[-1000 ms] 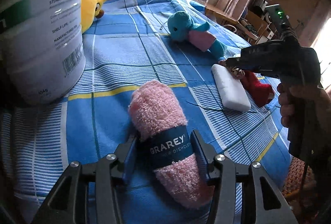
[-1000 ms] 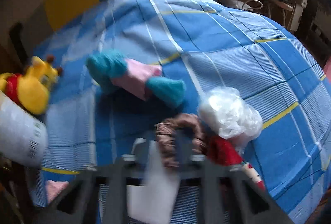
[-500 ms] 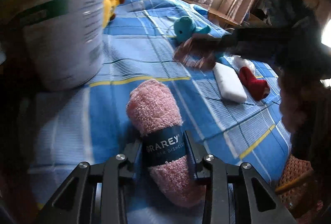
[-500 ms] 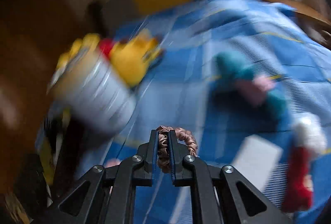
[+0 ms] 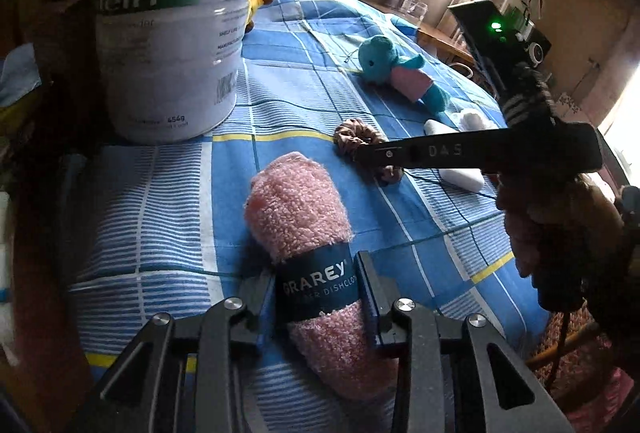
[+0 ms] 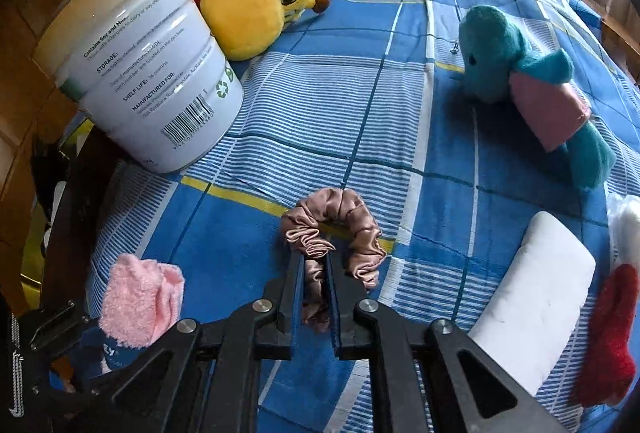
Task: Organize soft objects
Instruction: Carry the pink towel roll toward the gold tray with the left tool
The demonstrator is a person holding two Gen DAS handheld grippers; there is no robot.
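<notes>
Left gripper [image 5: 318, 293] clamped on the pink cloth roll [image 5: 308, 233], which runs toward 12 o'clock from the jaws on the blue bedspread [image 5: 168, 201]. Right gripper [image 6: 315, 273] pinched on the scrunchie [image 6: 340, 225], its loop at 12 o'clock; tin [image 6: 140, 73] at 10 o'clock.

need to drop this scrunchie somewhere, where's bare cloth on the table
Bare cloth lies between the white can, the teal plush and the scrunchie. Another patch sits left of the pink dishcloth roll, below the can. It is crowded by the white block and red item.
</notes>
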